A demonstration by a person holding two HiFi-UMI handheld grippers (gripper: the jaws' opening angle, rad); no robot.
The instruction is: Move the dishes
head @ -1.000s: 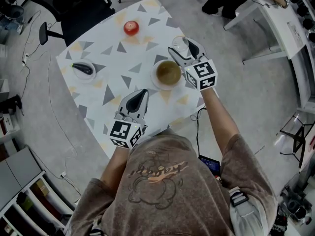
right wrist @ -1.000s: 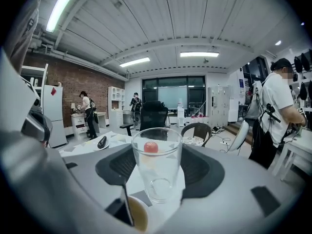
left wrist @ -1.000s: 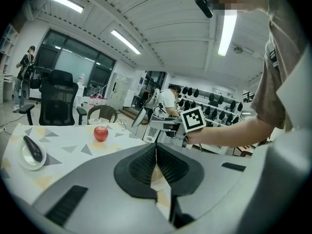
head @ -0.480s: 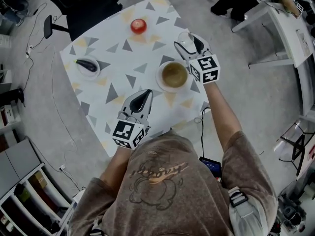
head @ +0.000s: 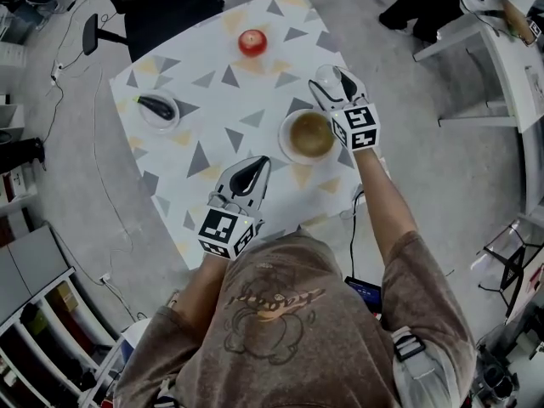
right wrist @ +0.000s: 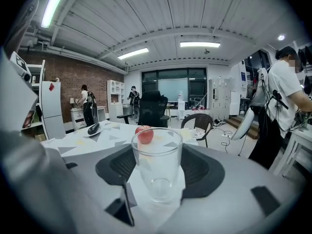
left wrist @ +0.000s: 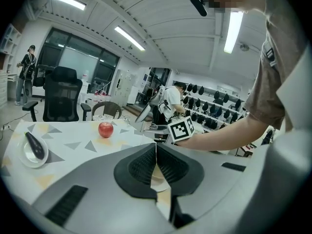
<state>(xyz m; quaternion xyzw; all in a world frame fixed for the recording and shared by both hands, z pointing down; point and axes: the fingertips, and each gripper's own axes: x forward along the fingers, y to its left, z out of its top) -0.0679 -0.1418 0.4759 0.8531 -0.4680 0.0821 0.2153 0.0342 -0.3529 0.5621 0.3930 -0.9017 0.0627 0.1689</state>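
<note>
My right gripper point(head: 332, 83) is shut on a clear drinking glass point(head: 325, 76) at the table's right edge, just beyond a tan bowl on a white plate point(head: 309, 134). In the right gripper view the upright glass point(right wrist: 157, 165) fills the gap between the dark pads point(right wrist: 202, 167). Whether its base touches the table I cannot tell. My left gripper point(head: 252, 170) hovers over the near part of the table, shut with nothing in it. Its pads point(left wrist: 170, 167) meet in a line and hide most of the bowl's plate.
A red apple point(head: 252, 42) lies at the table's far side. A small white plate with a dark long vegetable point(head: 159, 109) sits at the far left. The white table has a grey and yellow triangle pattern point(head: 212, 134). An office chair point(right wrist: 153, 108) and people stand beyond it.
My right gripper has sunk toward the table with the glass still in it. The left gripper has stayed where it was.
</note>
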